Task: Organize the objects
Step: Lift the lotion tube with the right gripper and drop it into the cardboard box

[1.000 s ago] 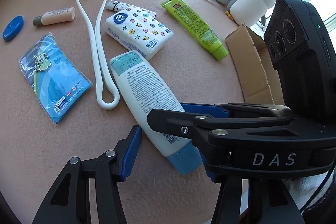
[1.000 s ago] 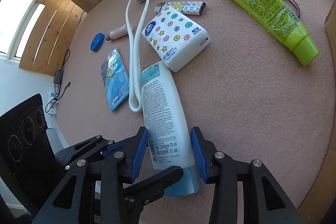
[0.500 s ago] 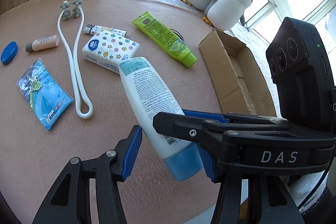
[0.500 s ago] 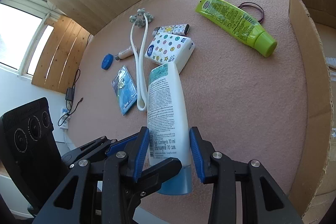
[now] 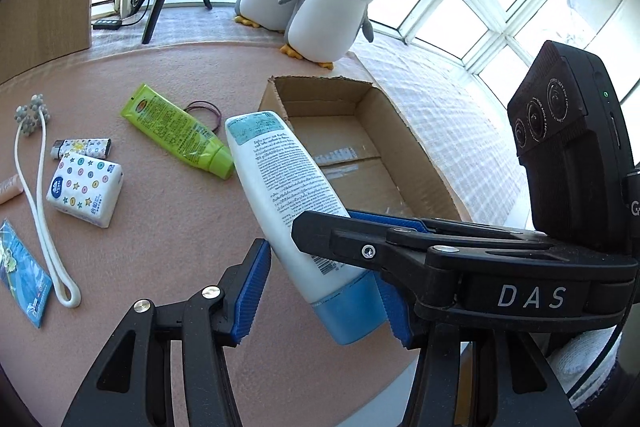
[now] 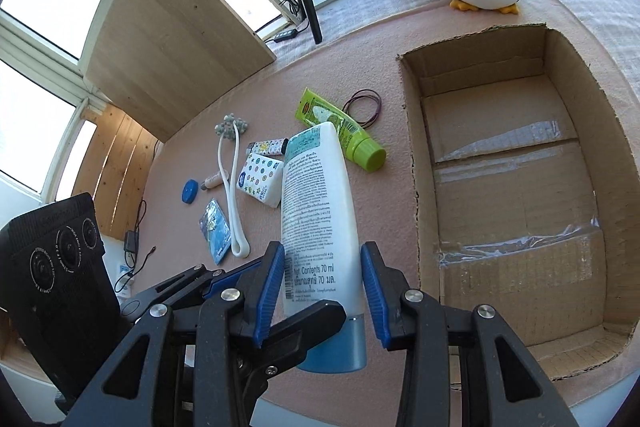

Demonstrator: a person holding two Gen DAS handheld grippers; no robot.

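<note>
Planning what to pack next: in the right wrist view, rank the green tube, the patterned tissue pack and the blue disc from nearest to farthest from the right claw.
1. Patterned tissue pack, just left of the held white bottle.
2. Green tube, ahead, beyond the bottle's tip; close to the pack's rank, so only a lean.
3. Blue disc, farthest left of the right claw.

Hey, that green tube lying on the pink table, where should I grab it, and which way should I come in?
Grip the green tube across its mid-body, coming straight down from above, with the jaws closing on its two long edges. It lies flat, and the body there is broad and even. The crimped end is thin and the cap is round. Keep clear of the hair ties beside it.
</note>
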